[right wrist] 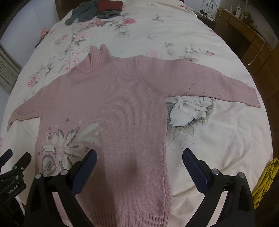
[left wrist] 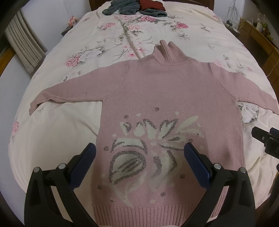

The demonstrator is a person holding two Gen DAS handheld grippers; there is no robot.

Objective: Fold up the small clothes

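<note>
Pink knit sweater (left wrist: pixel 167 97) lies flat on the bed (left wrist: pixel 52 139), front up, filling the middle of both views. Collar points to the top of frame, ribbed hem to the bottom edge. Both sleeves are spread wide: one to mid-left in the left view, the other to mid-right in the right view (right wrist: pixel 218 83). No fold made yet, so I judge this the start: garment laid out, first fold pending.

Left tongs (left wrist: pixel 139 153) spread wide, nothing between them, hovering over the white flower pattern low on the body. Right tongs (right wrist: pixel 139 157) also spread and empty, above the sweater's side seam near the hem.

Other clothes (left wrist: pixel 134 7) sit heaped at top of frame, well apart. A yellow cloth (right wrist: pixel 265 181) shows at the lower right edge.

Next move, as I read it: each tongs goes out to a sleeve cuff, pinches the knit only, not the bedding beneath, and carries the sleeve across the body.
</note>
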